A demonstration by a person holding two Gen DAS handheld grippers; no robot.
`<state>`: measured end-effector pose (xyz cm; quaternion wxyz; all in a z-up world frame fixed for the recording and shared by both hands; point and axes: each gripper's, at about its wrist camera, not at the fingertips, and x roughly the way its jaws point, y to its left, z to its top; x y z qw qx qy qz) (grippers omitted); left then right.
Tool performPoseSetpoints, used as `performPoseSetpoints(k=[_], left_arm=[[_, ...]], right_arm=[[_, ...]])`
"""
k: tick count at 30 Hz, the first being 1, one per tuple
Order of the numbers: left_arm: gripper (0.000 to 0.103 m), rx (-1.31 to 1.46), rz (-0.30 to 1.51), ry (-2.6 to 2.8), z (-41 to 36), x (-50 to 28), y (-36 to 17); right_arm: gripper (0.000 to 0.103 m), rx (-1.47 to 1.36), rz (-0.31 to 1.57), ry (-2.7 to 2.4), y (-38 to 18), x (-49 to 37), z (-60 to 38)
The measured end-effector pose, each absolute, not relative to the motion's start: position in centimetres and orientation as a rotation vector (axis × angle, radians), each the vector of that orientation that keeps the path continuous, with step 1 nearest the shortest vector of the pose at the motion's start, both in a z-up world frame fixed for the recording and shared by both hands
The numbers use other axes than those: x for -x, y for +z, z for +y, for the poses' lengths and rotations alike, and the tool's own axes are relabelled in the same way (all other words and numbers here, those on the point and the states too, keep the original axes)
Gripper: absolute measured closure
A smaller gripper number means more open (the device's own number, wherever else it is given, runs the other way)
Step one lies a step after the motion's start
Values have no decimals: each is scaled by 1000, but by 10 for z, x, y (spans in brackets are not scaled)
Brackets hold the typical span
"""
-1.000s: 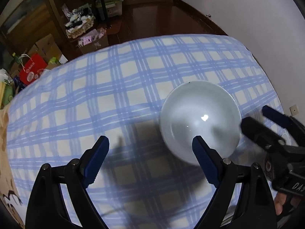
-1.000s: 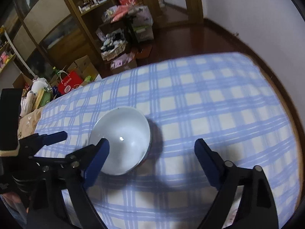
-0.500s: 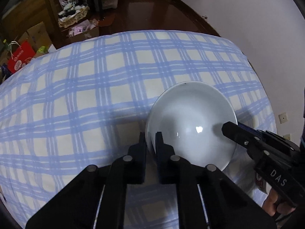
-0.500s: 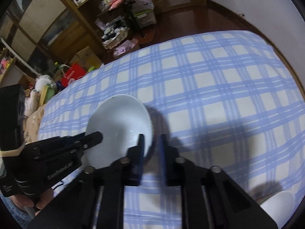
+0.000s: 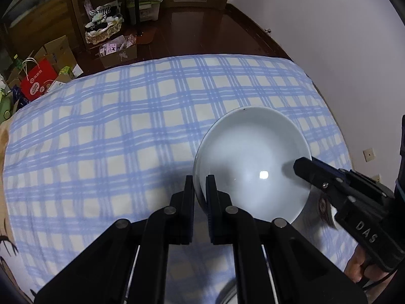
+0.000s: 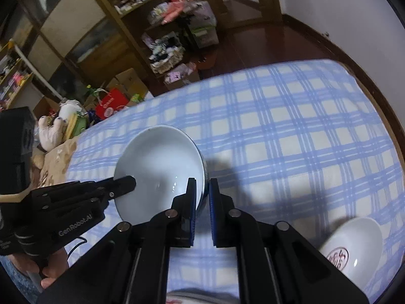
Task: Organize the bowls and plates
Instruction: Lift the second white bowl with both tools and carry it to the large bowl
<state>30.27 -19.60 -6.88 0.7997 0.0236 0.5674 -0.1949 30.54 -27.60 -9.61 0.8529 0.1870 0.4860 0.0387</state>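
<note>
Bowl [image 5: 250,162]: a round, glossy, pale white ceramic vessel with a smooth, unmarked interior, one bright highlight near its centre and a small dark speck on the far rim. Its outer wall shows a dark blue band in the right wrist view.

Position: the bowl is held over the bench [image 5: 126,131], tilted, with its shadow cast on the cloth beside it. In the left wrist view it occupies the 2 o'clock region ahead of the left tool [image 5: 200,190]. In the right wrist view it sits at 11 o'clock from the right tool [image 6: 202,192].

Tool state: the left tool is clamped on the rim at the bowl's 8 o'clock edge, one finger inside and one outside the wall. The right tool is clamped on the opposite rim in the same way. Each tool's jaws have just been closing, with the rim between them.

Materials: both tools are black and angular, with round metal pivot pins; the right tool carries blue pads [image 6: 212,210]. The bench is covered by a soft cloth in a blue and cream check.

A second white bowl [image 6: 354,248] with a red emblem inside lies on the cloth at 4 o'clock in the right wrist view, well apart from the held bowl.
</note>
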Motion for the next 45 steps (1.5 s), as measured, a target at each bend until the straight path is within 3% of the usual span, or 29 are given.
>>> performPoseSetpoints(k=[11, 21, 34, 45], left_arm=[[94, -28, 1130, -355, -142, -247, 11], [93, 15, 1120, -318, -96, -198, 33], [92, 1, 1126, -287, -58, -145, 19], [92, 70, 1194, -244, -31, -134, -39]], right_arm=[[93, -318, 930, 149, -23, -264, -222], [92, -285, 903, 191, 5, -229, -176], [92, -236, 898, 240, -8, -186, -131], [92, -192, 984, 290, -62, -183, -106]])
